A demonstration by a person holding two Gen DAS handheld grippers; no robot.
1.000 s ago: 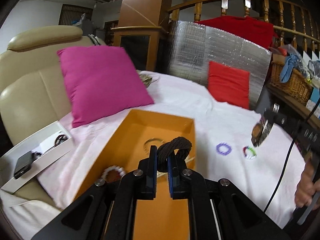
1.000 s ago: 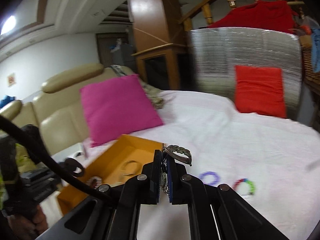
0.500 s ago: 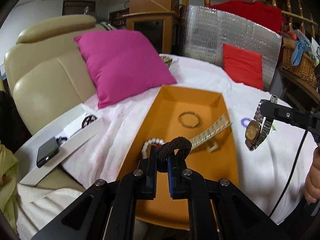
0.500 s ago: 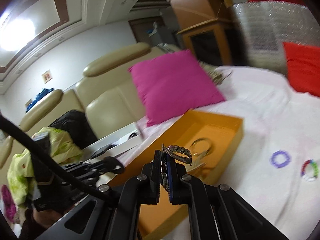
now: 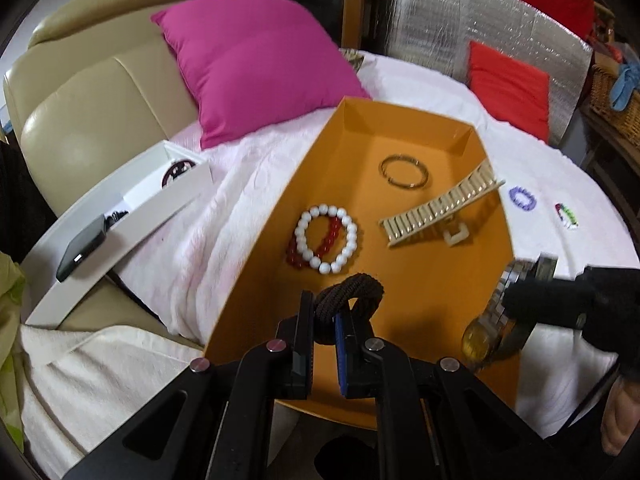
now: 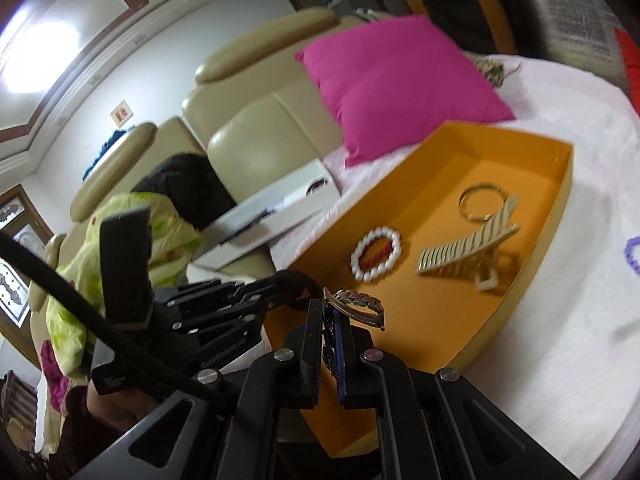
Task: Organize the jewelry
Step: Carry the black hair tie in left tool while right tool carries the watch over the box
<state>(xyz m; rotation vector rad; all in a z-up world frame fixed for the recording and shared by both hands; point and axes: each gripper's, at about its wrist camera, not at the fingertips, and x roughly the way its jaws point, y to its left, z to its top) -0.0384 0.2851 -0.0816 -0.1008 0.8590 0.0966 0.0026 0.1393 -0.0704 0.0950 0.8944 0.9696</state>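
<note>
Both my views bright, soft indoor light. Ceiling light [image 6: 38,58] blows out at 10 o'clock in my right view. Fisheye bends edges, black corners. Motion blur on the silver panel [image 6: 576,8] at 1 o'clock and my right gripper [image 5: 516,312] at 4 o'clock, left view.

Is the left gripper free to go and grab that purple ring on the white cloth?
Probably not yet. The left gripper is shut on a brown hair band, so its fingers are full. The purple ring lies beyond the orange box, otherwise uncovered.
</note>
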